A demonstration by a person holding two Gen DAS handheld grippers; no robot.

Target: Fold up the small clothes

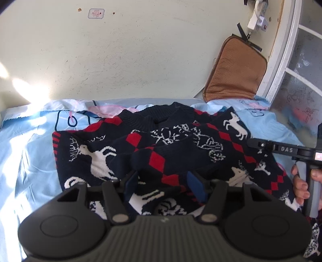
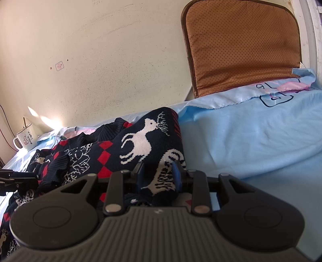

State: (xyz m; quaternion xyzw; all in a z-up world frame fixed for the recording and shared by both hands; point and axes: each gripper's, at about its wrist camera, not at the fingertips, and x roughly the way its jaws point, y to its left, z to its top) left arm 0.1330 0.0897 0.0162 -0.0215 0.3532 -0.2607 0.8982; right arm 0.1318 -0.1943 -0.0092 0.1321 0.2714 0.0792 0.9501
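Note:
A navy knit sweater [image 1: 161, 145] with red diamonds and white deer lies rumpled on a light blue bed sheet [image 1: 30, 151], its collar toward the wall. My left gripper [image 1: 163, 184] sits low over the near hem with its blue pads wide apart. A fold of the knit lies between them, and the pads do not visibly press it. My right gripper [image 2: 159, 177] is shut on the sweater's [image 2: 128, 145] edge at the right side, a strip of deer-patterned knit pinched between its pads. In the left wrist view a hand [image 1: 301, 187] holds that right gripper's handle.
A brown perforated cushion [image 1: 235, 70] leans on the cream wall behind the bed. A white mug [image 2: 25, 139] stands at the far left corner. A white frame with patterned glass [image 1: 281, 60] and a power strip [image 1: 259, 14] are at the right. Bare sheet [image 2: 251, 141] lies right of the sweater.

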